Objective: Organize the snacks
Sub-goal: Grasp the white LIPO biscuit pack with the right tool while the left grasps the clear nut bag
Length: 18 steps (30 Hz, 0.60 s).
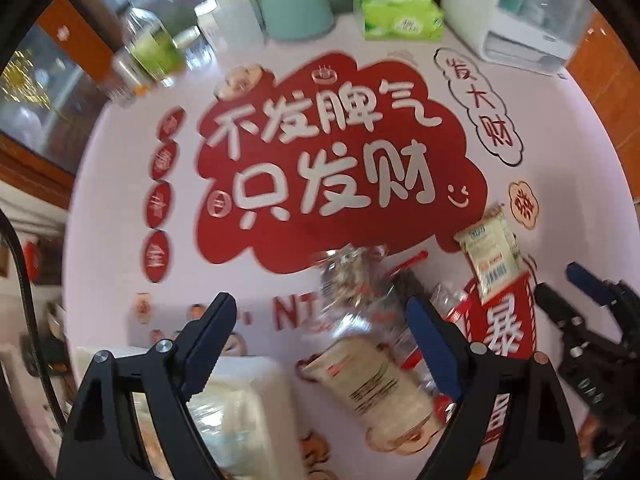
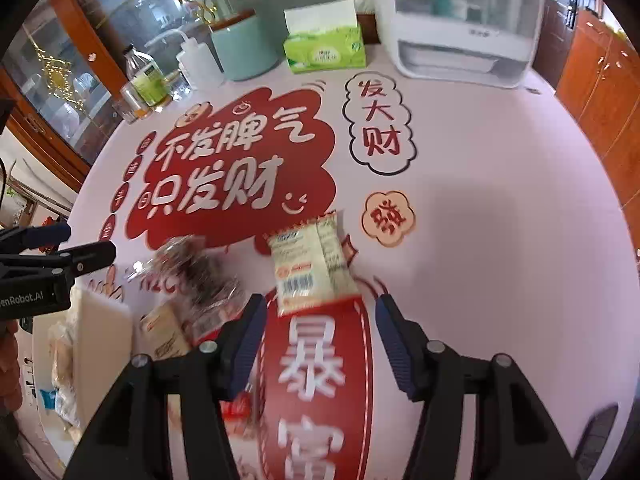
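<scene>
Pink table (image 2: 500,208) printed with red slogans, backed by a mint canister (image 2: 244,46), a green tissue box (image 2: 325,53) and a white appliance (image 2: 460,24). Both tools are spread apart and grip nothing. Left tool (image 1: 320,332) hovers over a clear crinkly packet (image 1: 360,304) with dark contents and a pale label, lying between its fingers; a white bin (image 1: 244,408) sits just beside it at lower left and already seems to hold wrapped items. Right tool (image 2: 318,324) faces a small cream sachet (image 2: 310,268) with a barcode, lying flat on the table just ahead of its fingertips. Risks, as judged: the slick, loose film of the clear packet could slide out of a closing grip or be crushed; the flat sachet offers little edge, so fingers may skate over it and push it away; the two tools work near each other and could collide
</scene>
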### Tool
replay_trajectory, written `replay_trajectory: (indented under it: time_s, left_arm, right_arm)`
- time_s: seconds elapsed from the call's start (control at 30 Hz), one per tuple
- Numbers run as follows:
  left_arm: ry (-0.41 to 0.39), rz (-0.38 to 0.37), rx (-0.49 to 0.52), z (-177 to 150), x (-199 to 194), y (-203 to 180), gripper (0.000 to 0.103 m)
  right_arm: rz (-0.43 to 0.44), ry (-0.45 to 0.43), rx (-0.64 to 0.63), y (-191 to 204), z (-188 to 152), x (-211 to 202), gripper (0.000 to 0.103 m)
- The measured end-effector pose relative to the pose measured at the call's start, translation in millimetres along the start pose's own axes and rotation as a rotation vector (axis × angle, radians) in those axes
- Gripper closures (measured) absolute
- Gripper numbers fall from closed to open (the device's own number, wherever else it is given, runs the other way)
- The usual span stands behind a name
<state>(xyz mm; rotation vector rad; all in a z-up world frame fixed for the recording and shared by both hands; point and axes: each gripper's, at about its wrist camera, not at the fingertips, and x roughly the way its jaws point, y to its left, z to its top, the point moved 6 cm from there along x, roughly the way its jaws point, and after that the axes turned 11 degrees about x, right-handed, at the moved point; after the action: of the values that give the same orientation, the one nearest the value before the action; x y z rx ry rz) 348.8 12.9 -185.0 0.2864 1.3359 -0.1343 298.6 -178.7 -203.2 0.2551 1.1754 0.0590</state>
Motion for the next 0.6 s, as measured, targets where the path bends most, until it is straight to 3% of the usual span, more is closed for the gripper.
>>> replay_trajectory:
  time_s: [0.17, 0.27, 0.6]
  left_arm:
    - [0.098, -0.037, -0.032, 11, 40, -5, 0.017]
    - [0.160, -0.023, -0.038, 9, 61, -5, 0.018]
    - [0.207, -0.056, -0.130, 4, 88, 3, 0.022]
  right_arm:
    - [0.000, 0.048, -0.018, 1, 16, 39, 0.045]
    - [0.007, 0.069, -0.019, 2, 20, 53, 0.045]
    - [0.000, 0.091, -0.061, 9, 17, 77, 0.043]
